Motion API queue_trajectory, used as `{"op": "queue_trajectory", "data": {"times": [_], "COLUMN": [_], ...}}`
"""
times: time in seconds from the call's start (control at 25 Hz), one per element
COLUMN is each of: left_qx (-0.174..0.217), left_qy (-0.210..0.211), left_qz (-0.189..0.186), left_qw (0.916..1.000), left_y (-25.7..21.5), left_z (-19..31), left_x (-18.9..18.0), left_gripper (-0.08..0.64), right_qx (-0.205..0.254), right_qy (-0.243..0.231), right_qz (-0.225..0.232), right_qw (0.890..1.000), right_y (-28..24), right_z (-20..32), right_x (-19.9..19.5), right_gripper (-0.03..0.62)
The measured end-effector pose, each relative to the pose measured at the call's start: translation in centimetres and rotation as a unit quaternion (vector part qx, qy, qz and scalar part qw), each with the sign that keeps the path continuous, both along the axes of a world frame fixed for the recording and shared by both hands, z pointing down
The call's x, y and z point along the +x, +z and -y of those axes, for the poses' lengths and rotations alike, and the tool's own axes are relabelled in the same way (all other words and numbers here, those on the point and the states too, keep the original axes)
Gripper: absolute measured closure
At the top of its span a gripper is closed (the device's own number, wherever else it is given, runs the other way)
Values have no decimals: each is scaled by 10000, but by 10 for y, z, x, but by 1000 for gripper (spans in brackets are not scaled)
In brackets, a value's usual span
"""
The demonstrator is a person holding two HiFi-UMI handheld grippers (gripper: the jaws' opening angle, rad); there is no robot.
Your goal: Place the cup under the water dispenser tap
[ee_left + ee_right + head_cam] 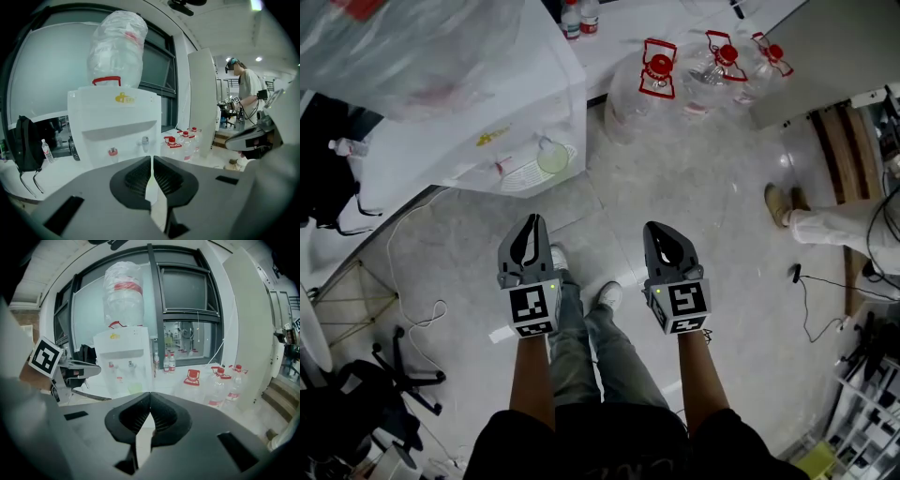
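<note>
Pale-green cup [552, 157] stands upright, mouth up, on the drip tray [517, 178] of the water dispenser [450, 141]. Jaws of left gripper [534, 223] and right gripper [658, 232] clenched, nothing between them.

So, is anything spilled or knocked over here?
Nothing stands out. The green cup stands upright on the water dispenser's tray, no puddle shows on the floor, and the big bottles stand upright beside the dispenser.

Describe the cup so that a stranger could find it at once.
Find the white dispenser with the big bottle on top. On its drip tray stands the cup. It alone is pale green; the bottles nearby are clear with red caps.
</note>
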State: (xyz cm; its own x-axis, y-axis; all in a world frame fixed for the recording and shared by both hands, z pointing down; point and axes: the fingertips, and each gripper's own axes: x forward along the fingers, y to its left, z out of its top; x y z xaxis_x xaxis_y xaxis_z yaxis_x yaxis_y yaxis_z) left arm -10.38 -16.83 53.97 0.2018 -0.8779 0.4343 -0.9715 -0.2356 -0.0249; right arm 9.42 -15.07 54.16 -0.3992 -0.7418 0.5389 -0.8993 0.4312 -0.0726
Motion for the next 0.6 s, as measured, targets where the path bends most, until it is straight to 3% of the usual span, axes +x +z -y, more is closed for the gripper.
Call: {"op": "queue_trajectory", "data": {"times": [0.6], "left_qx": [145], "left_qy": [-253], "left_qz": [-128], "left_qw": [9995], "left_y": [-106], "left_z": [-34], "left_x": [-9], "left_gripper": [543], "right_qx": [416], "right_qy": [98], "right_qz": [240], "right_qw": [9988], "right_y": [-108], "right_z": [-15], "right_x": [0], "right_gripper": [577]}}
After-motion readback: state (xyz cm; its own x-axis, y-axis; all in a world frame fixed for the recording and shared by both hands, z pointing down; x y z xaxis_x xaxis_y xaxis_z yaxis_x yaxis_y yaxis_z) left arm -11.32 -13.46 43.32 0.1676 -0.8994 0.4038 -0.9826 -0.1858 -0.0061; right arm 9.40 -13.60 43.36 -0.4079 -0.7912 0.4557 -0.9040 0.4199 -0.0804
